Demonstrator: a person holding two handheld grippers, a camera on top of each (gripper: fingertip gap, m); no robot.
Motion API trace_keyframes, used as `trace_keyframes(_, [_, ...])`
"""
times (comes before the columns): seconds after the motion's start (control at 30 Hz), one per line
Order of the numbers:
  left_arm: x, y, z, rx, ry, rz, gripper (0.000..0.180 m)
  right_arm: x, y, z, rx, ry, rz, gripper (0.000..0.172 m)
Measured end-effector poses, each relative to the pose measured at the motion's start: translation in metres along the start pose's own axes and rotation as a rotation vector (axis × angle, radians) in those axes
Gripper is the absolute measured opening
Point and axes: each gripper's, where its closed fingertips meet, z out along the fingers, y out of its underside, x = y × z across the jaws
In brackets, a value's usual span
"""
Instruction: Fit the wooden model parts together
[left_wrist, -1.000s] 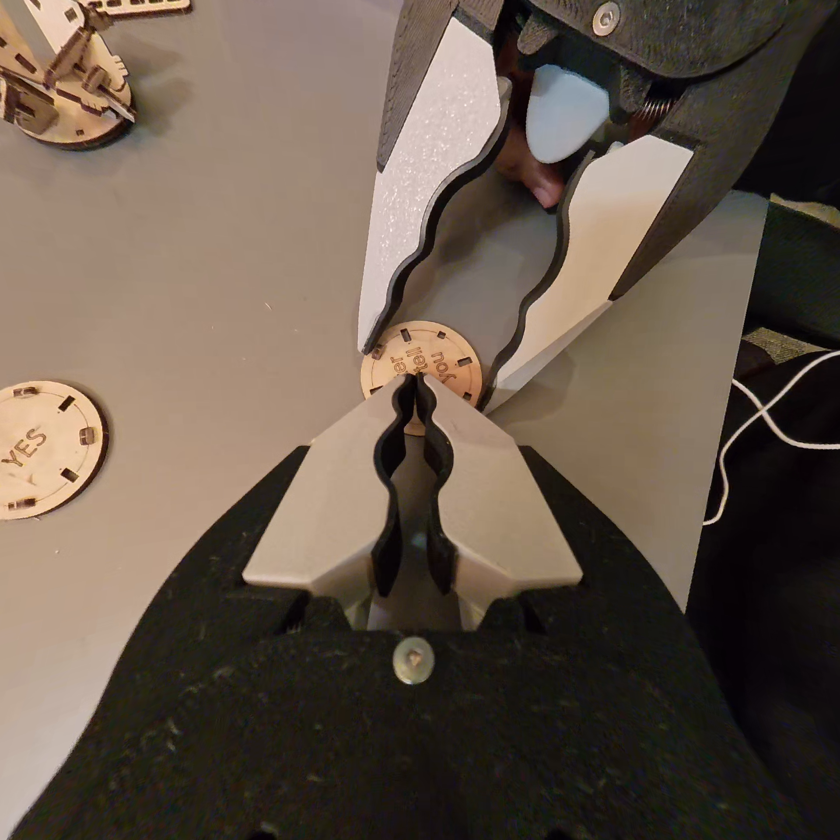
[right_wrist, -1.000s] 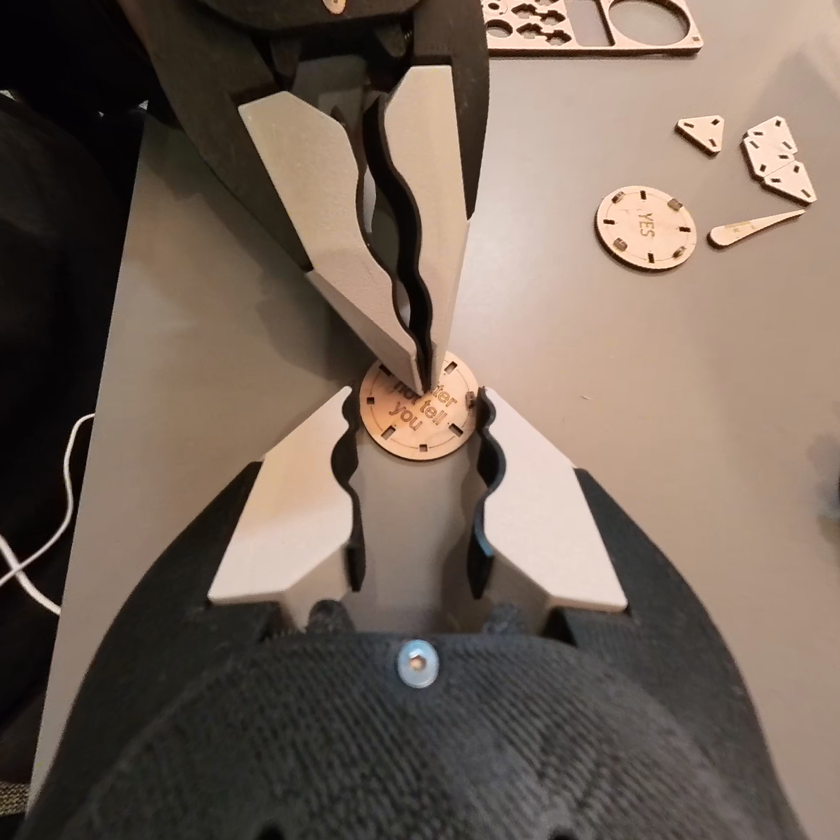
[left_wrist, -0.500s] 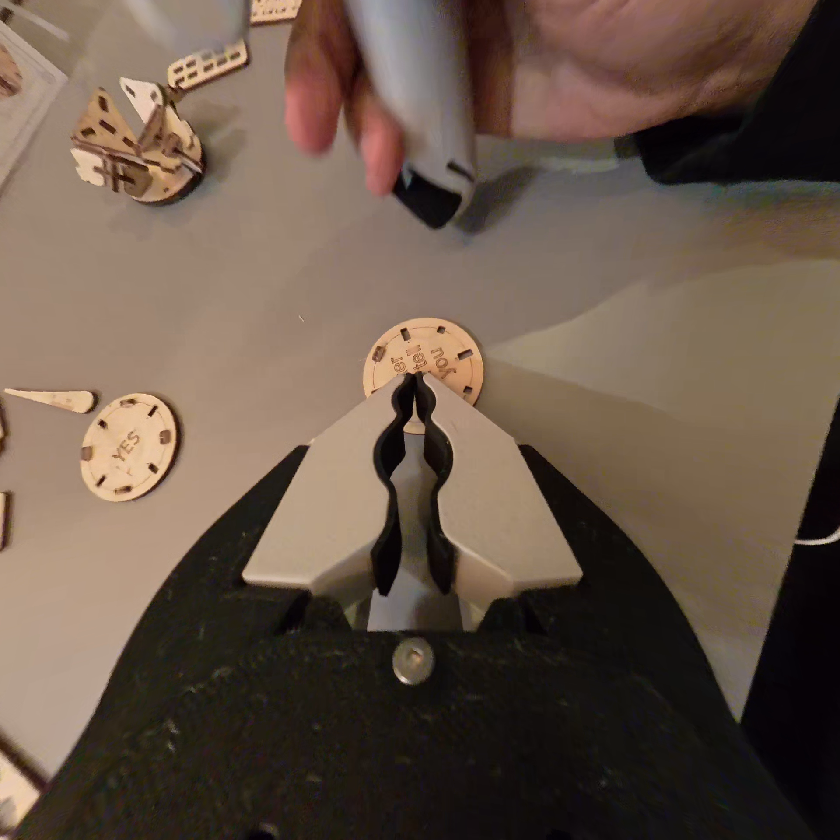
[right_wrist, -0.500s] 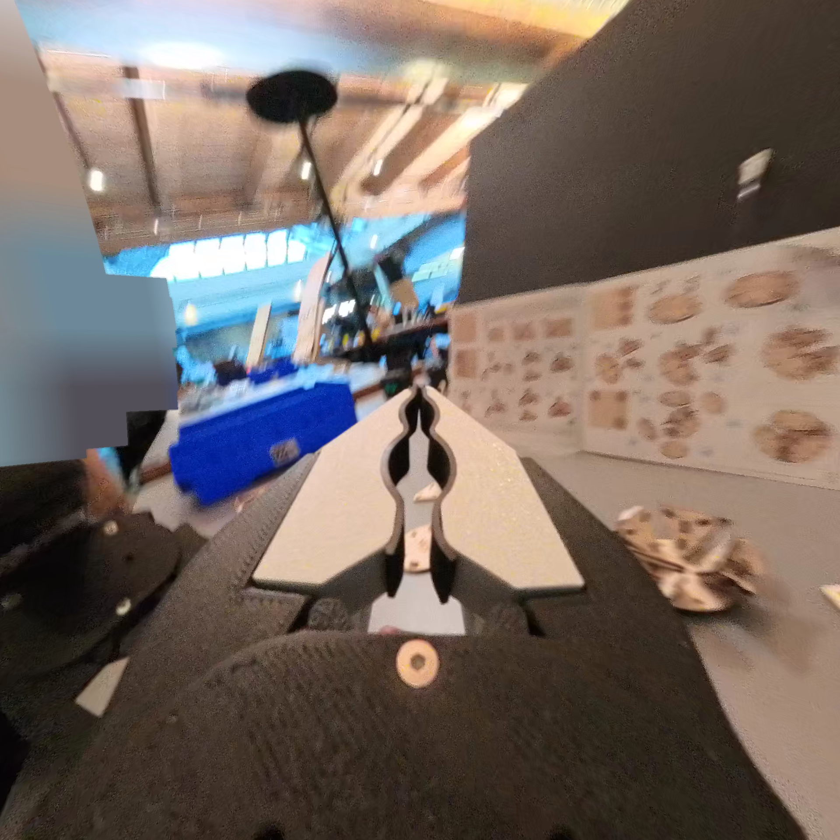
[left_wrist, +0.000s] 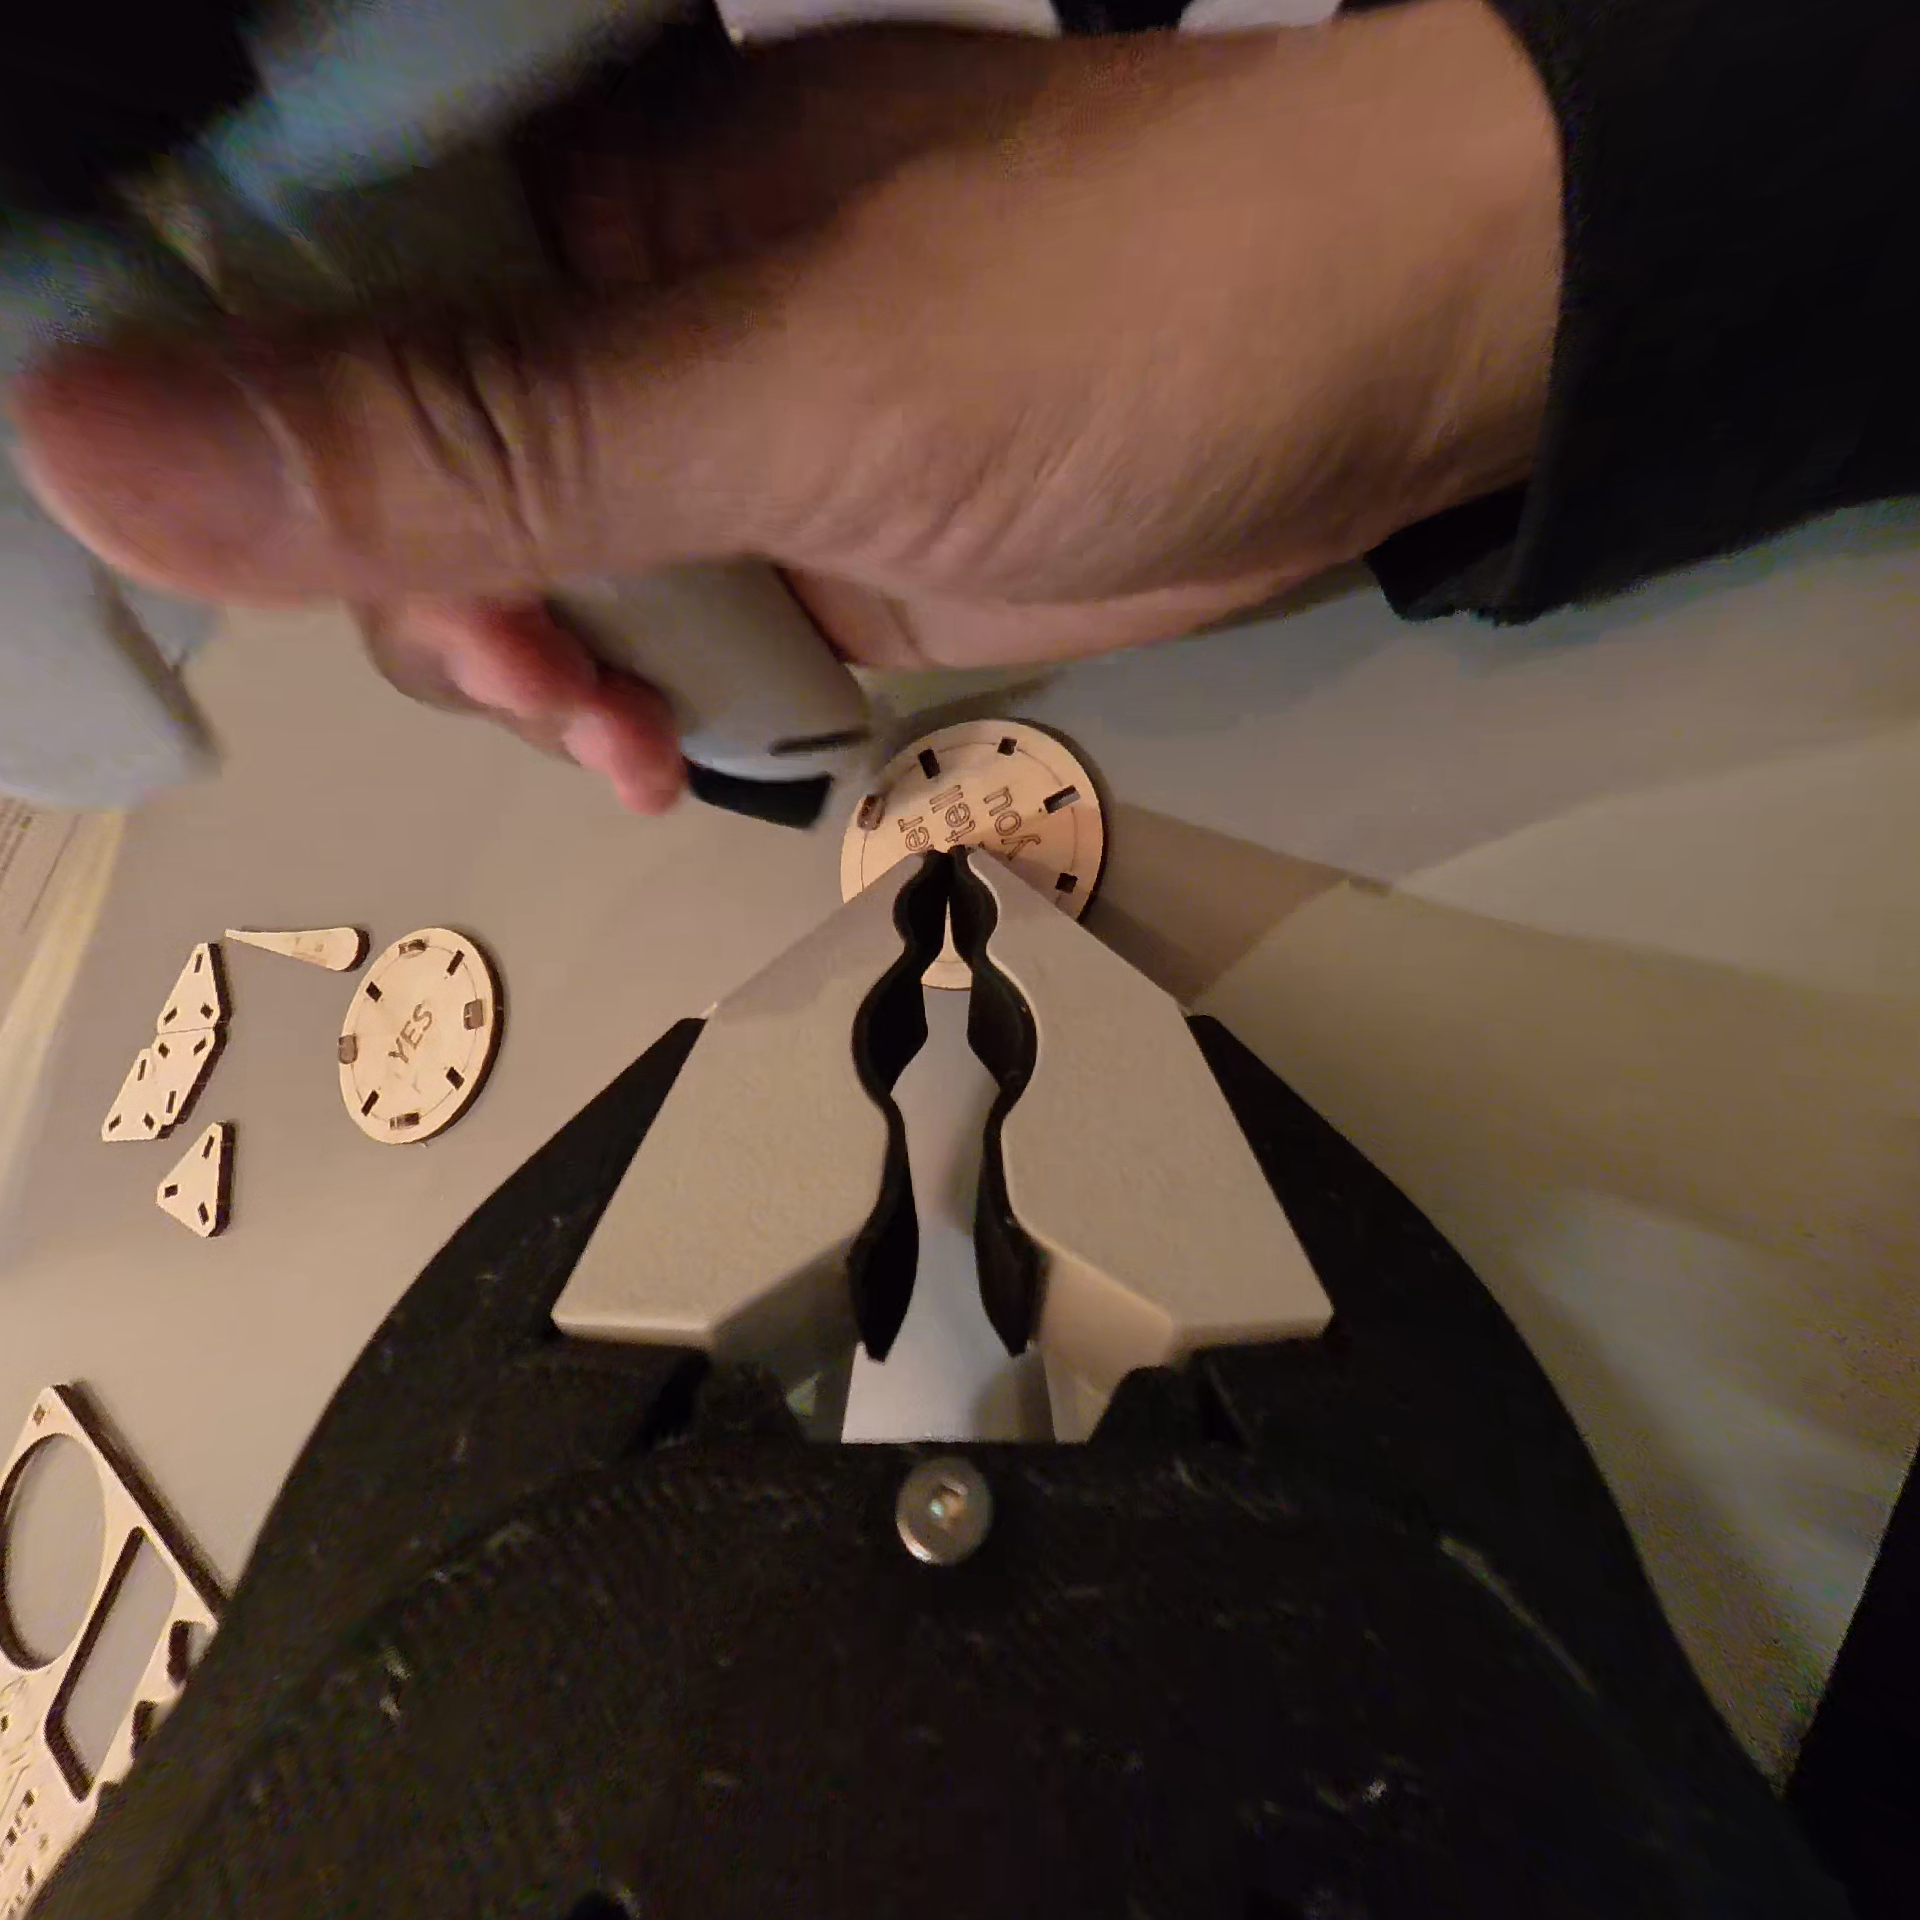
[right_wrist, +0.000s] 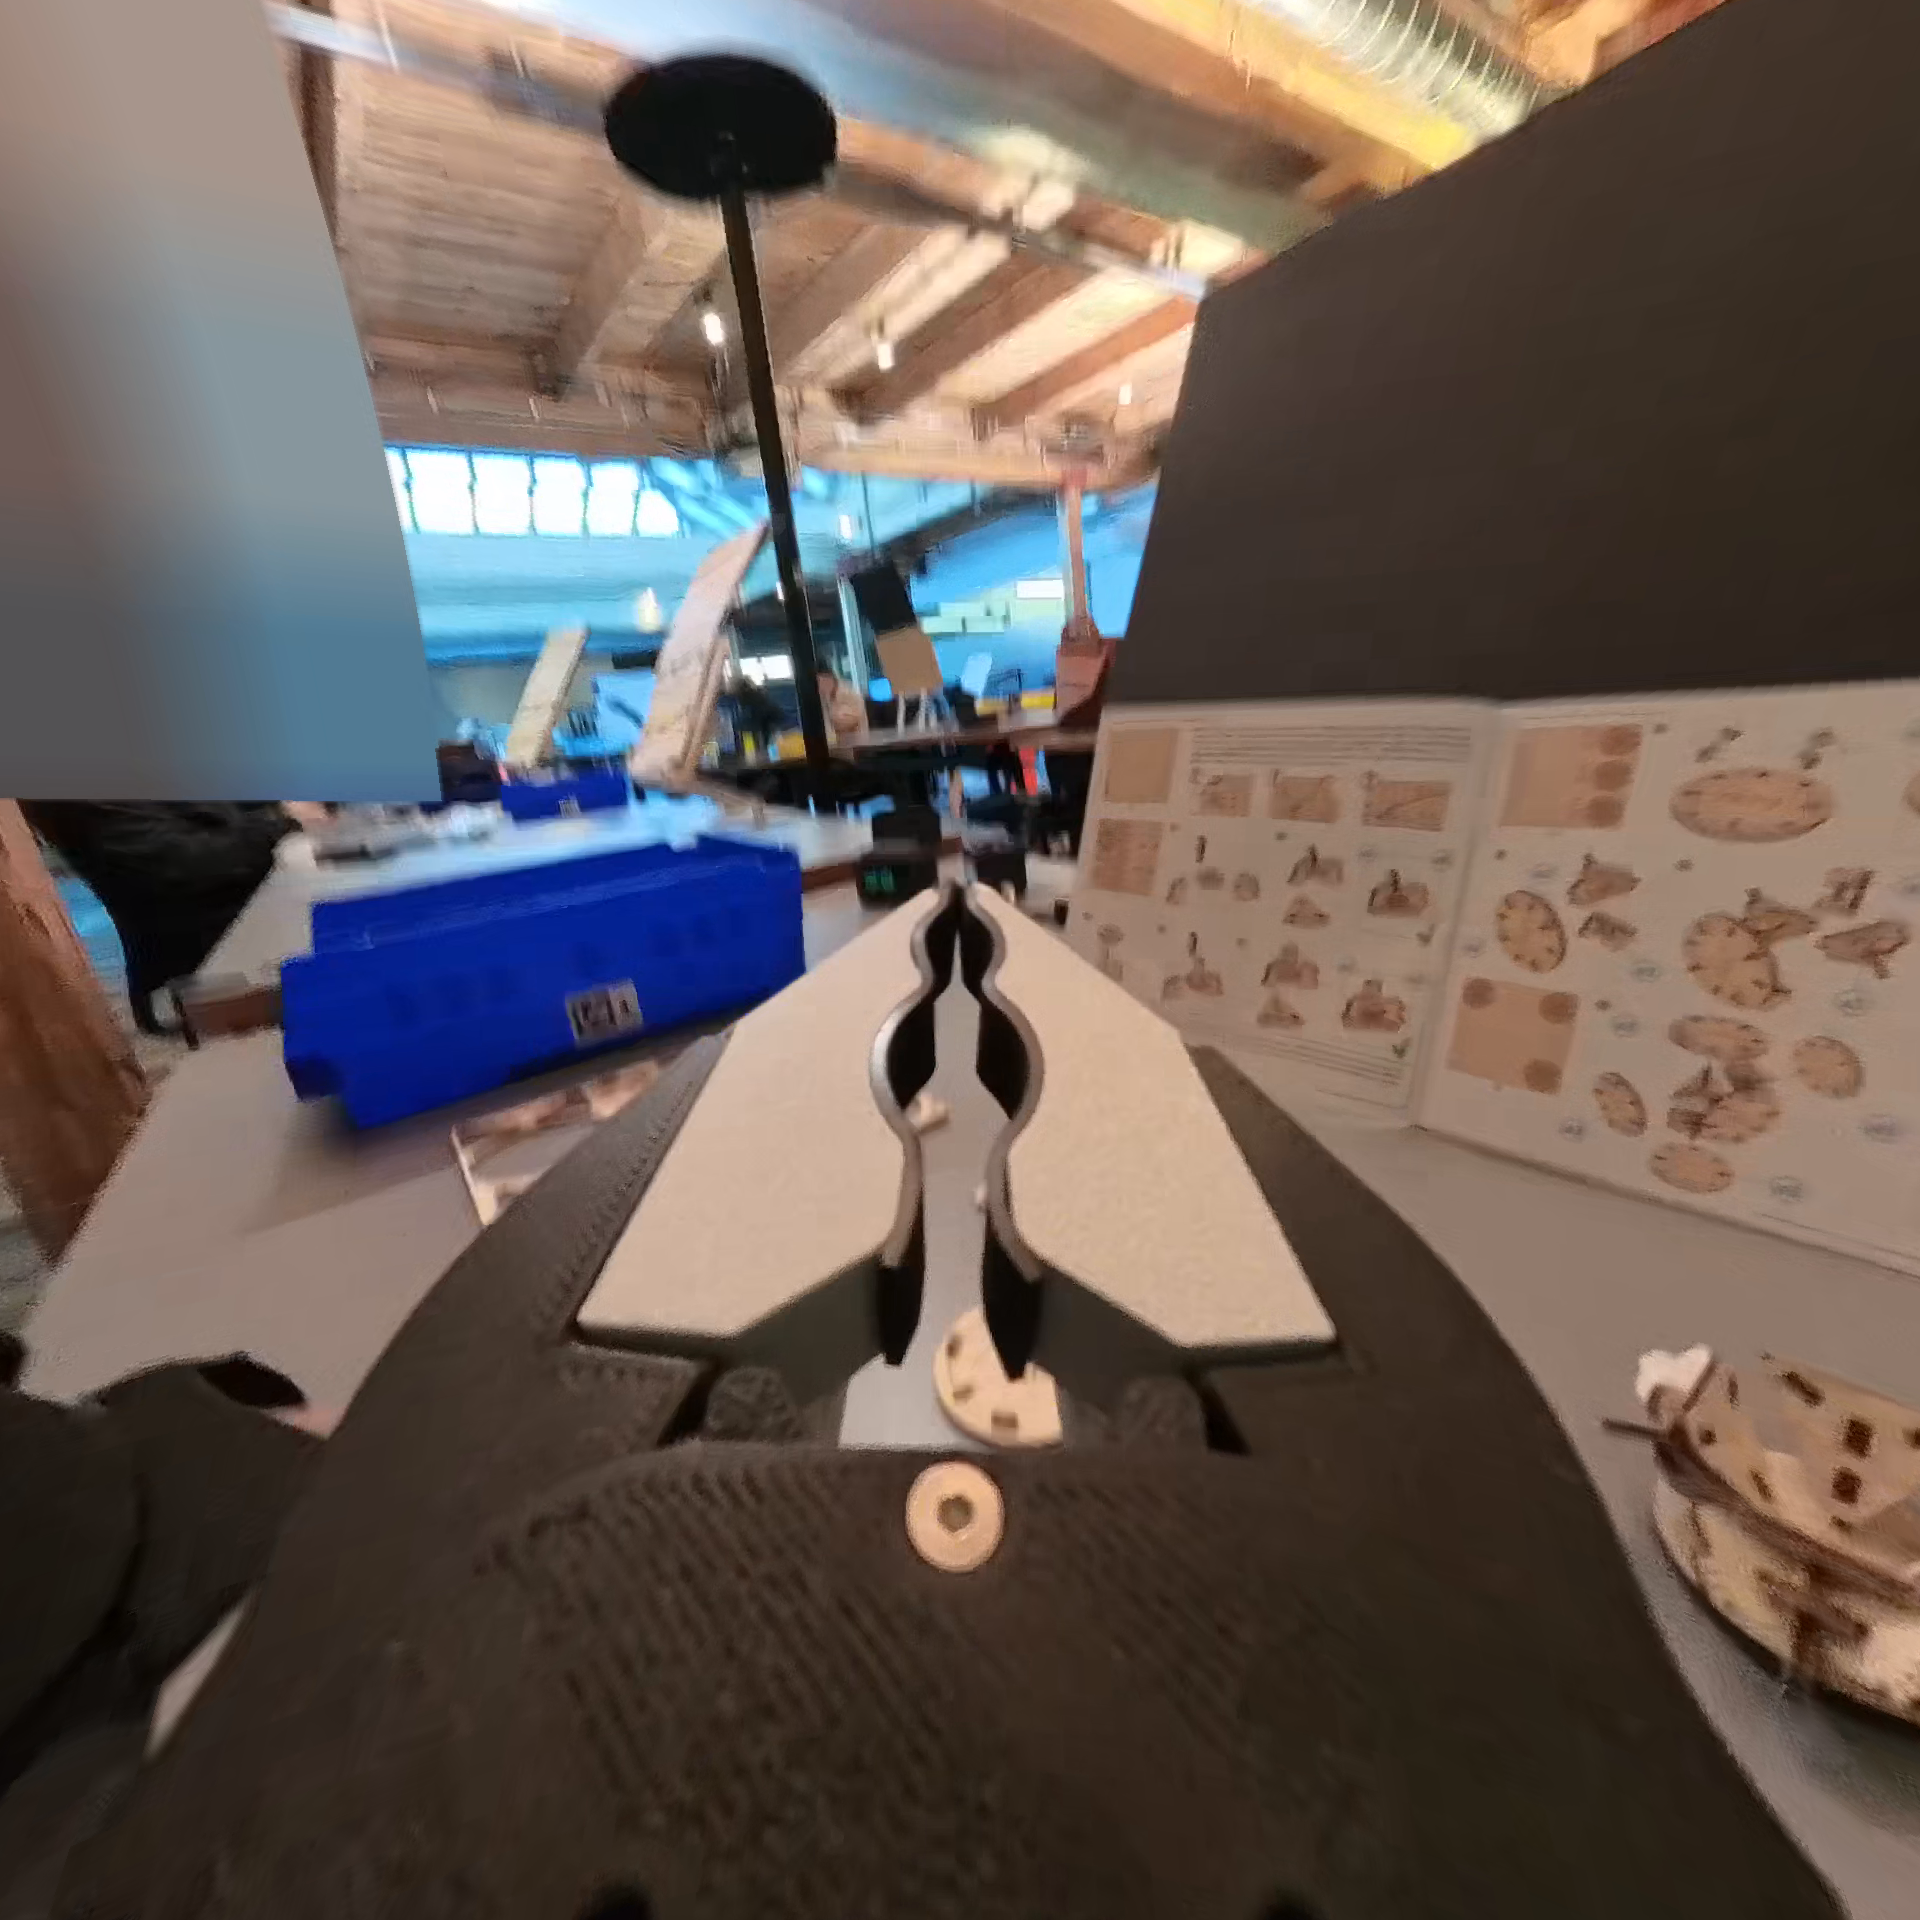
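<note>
The left gripper (left_wrist: 954, 854) rests, tips together, on a wooden disc (left_wrist: 971, 821) lying on the counter (left_wrist: 623, 904). The right gripper (right_wrist: 958, 896) is also closed, empty, raised and pointing at the booklet (right_wrist: 1507, 935); a hand (left_wrist: 831, 364) holds it above the disc.

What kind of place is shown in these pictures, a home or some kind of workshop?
Probably a shared workshop or makerspace, not a home. The right wrist view shows a high ceiling with bare wooden beams, more work tables far behind, and an open instruction booklet for a wooden model kit beside a blue bin.
</note>
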Motion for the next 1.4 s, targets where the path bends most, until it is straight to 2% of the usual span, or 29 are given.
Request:
trace_keyframes(0.07, [0.000, 0.000, 0.000, 0.000, 0.009, -0.010, 0.000, -0.009, 0.023, 0.005, -0.107, -0.034, -0.010, 0.000])
trace_keyframes(0.17, [0.000, 0.000, 0.000, 0.000, 0.014, -0.015, 0.000, 0.001, -0.002, 0.006, -0.030, 0.021, -0.042, 0.000])
trace_keyframes(0.23, [0.000, 0.000, 0.000, 0.000, 0.013, -0.014, 0.000, 0.006, -0.018, 0.007, 0.034, 0.023, 0.025, 0.000])
trace_keyframes(0.33, [0.000, 0.000, 0.000, 0.000, 0.017, -0.017, 0.000, -0.005, 0.025, 0.012, -0.098, -0.021, 0.040, 0.000])
trace_keyframes(0.5, [0.000, 0.000, 0.000, 0.000, 0.026, -0.026, 0.000, -0.002, -0.015, 0.011, 0.010, -0.008, 0.017, 0.000])
trace_keyframes(0.53, [0.000, 0.000, 0.000, 0.000, 0.027, -0.027, 0.000, -0.002, -0.012, 0.011, 0.005, -0.013, 0.018, 0.000])
trace_keyframes(0.6, [0.000, 0.000, 0.000, 0.000, 0.026, -0.027, 0.000, -0.006, 0.022, 0.013, -0.095, -0.025, 0.006, 0.000])
trace_keyframes(0.67, [0.000, 0.000, 0.000, 0.000, 0.028, -0.029, 0.000, -0.012, 0.017, 0.015, -0.080, -0.041, -0.009, 0.000])
trace_keyframes(0.77, [0.000, 0.000, 0.000, 0.000, 0.026, -0.027, 0.000, 0.000, -0.021, 0.013, 0.017, 0.012, -0.090, 0.000])
trace_keyframes(0.83, [0.000, 0.000, 0.000, 0.000, 0.020, -0.021, 0.000, 0.007, -0.031, 0.010, 0.035, 0.022, -0.120, 0.000])
trace_keyframes(0.97, [0.000, 0.000, 0.000, 0.001, 0.016, -0.017, 0.000, 0.025, -0.016, 0.002, -0.035, 0.061, -0.188, 0.018])
trace_keyframes(1.1, [0.000, 0.000, 0.000, 0.001, 0.081, -0.080, 0.000, 0.050, -0.008, -0.013, -0.070, 0.125, -0.199, 0.017])
trace_keyframes(1.13, [0.001, 0.000, 0.000, 0.003, 0.120, -0.111, 0.000, 0.057, -0.009, -0.017, -0.070, 0.143, -0.204, 0.021])
trace_keyframes(1.17, [0.001, 0.000, 0.000, 0.006, 0.166, -0.140, 0.000, 0.064, -0.009, -0.020, -0.075, 0.162, -0.209, 0.032])
trace_keyframes(1.27, [-0.013, 0.004, 0.003, 0.005, 0.218, -0.182, 0.000, 0.088, -0.001, -0.026, -0.152, 0.218, -0.213, 0.086])
trace_keyframes(1.33, [-0.021, 0.007, 0.003, -0.003, 0.255, -0.175, 0.000, 0.099, 0.009, -0.031, -0.221, 0.223, -0.179, 0.089])
trace_keyframes(1.4, [-0.039, 0.003, 0.000, 0.031, 0.247, -0.195, 0.000, 0.096, 0.022, -0.034, -0.322, 0.133, -0.124, 0.099])
